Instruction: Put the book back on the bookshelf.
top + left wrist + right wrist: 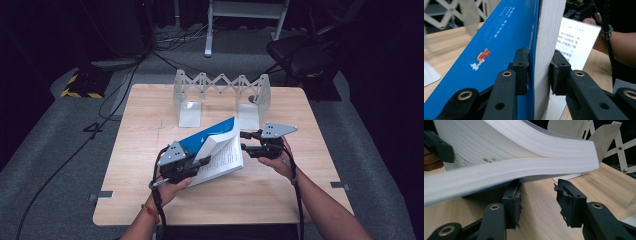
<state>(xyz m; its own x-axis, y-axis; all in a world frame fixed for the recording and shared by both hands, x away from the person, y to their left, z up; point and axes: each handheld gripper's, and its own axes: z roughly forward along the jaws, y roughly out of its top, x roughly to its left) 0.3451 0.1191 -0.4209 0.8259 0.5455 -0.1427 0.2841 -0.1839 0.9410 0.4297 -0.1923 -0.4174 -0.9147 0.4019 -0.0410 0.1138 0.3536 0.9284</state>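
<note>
Left gripper view: left hand-held gripper clamps blue book

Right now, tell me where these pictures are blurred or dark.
High view: room beyond the table nearly black. Left gripper view: fingers sharp, folding rack soft. Right gripper view: book pages smeared at left, sharper towards the page ends at right.

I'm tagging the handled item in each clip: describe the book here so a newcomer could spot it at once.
Start at the wooden table and find the white folding rack along its far edge. Just in front of it, the book is held tilted above the tabletop, with the left gripper shut on its thick page block. Its bright blue cover, open printed pages and raised position set it apart.
</note>
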